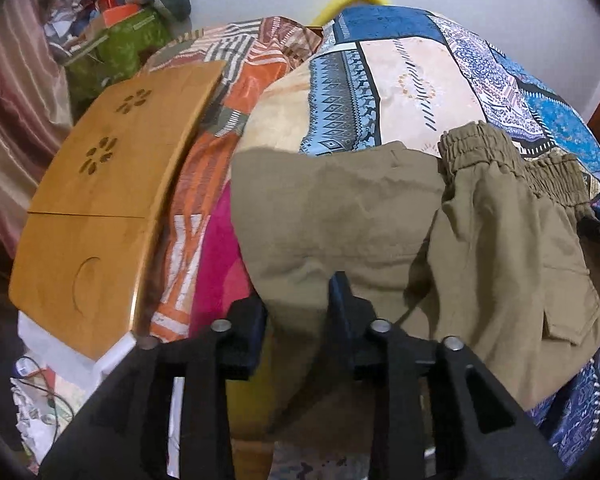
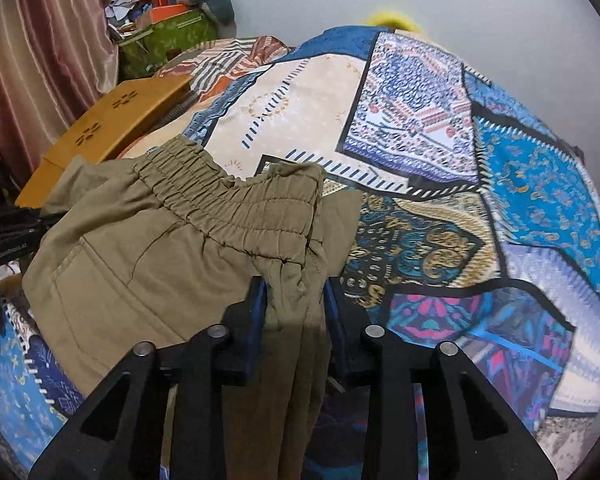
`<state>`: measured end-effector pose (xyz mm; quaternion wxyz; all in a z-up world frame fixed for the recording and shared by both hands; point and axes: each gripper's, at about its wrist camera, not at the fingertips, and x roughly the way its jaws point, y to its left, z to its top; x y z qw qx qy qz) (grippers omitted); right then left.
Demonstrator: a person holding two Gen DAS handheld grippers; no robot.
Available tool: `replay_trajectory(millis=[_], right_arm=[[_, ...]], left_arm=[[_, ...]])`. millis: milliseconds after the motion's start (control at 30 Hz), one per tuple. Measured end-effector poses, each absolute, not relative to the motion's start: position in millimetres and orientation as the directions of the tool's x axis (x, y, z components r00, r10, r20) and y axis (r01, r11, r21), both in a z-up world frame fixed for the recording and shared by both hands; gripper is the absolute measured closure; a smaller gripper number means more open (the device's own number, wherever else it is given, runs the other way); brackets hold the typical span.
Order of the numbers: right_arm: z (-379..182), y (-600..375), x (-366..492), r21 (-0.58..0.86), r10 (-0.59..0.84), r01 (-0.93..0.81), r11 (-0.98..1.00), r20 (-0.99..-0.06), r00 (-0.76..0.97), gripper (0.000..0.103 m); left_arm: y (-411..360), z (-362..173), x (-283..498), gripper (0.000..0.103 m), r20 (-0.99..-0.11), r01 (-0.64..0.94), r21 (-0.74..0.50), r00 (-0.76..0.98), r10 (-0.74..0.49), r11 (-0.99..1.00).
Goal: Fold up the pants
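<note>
Your left tongs (image 1: pixel 300 320) and right tongs (image 2: pixel 296 312) stand parted, the pants (image 2: pixel 160 264) slack between their pads. Withdraw carelessly and a pad may snag cloth. That would drag the fold open across the bedspread (image 2: pixel 420 128).

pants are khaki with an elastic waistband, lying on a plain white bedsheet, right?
Not quite: the pants are khaki with an elastic waistband, but the bedsheet is a blue patterned patchwork print, not plain white. The right wrist view shows it.
</note>
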<state>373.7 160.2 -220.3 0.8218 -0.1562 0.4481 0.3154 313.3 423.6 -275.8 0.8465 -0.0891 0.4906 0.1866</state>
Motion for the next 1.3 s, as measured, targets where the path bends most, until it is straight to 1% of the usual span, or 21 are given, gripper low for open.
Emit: replay_trajectory(millis=[67,100,133,300,367,467,567,667,767,867,1033,1133,1233,1300], right_arm=[[-212,153,367,0.017,0.376,-0.659,0.752,-0.833,0.406,0.070],[-208,151,364,0.014,0.376,-0.660,0.751,-0.830,0.411,0.065],[-201,146,359,0.007,0.380,-0.661,0.751,-0.822,0.423,0.063],[-160,122,331,0.017,0.426,-0.661,0.750,-0.778,0.462,0.063],[-135,109,313,0.035,0.465,-0.670,0.742,-0.746,0.476,0.063],[-99,94,285,0.029,0.503,-0.676,0.736,-0.691,0.519,0.063],[-61,77,253,0.037,0.555,-0.686,0.726,-0.622,0.553,0.063],[-26,61,217,0.051,0.611,-0.702,0.710,-0.539,0.579,0.063],[4,45,180,0.058,0.663,-0.721,0.690,-0.451,0.598,0.063],[26,29,143,0.070,0.708,-0.738,0.671,-0.358,0.609,0.063],[45,9,89,0.062,0.752,-0.763,0.644,-0.234,0.616,0.063],[47,3,65,0.052,0.765,-0.772,0.634,-0.189,0.616,0.063],[45,-2,48,0.058,0.772,-0.775,0.629,-0.159,0.615,0.063],[43,-7,42,0.073,0.780,-0.780,0.622,-0.149,0.608,0.063]], left_arm=[[421,-271,306,0.060,-0.862,-0.411,0.031,0.451,0.233,0.911],[419,-266,300,0.060,-0.860,-0.417,0.024,0.454,0.232,0.908],[417,-263,297,0.060,-0.860,-0.421,0.020,0.456,0.231,0.907],[396,-224,269,0.060,-0.831,-0.425,0.021,0.496,0.252,0.905],[378,-196,252,0.060,-0.798,-0.412,0.039,0.535,0.277,0.910],[354,-158,227,0.060,-0.752,-0.387,0.038,0.597,0.281,0.921],[323,-112,195,0.060,-0.683,-0.358,0.027,0.676,0.279,0.933],[288,-63,154,0.056,-0.590,-0.336,0.015,0.757,0.280,0.942],[258,-29,118,0.056,-0.510,-0.317,0.018,0.813,0.281,0.948],[228,3,73,0.053,-0.417,-0.299,-0.011,0.869,0.268,0.954],[191,33,18,0.053,-0.301,-0.292,-0.021,0.914,0.272,0.956],[173,41,-8,0.048,-0.251,-0.288,-0.024,0.929,0.273,0.957],[154,46,-30,0.041,-0.198,-0.290,-0.021,0.939,0.281,0.957],[146,46,-40,0.033,-0.177,-0.292,-0.015,0.942,0.285,0.956]])
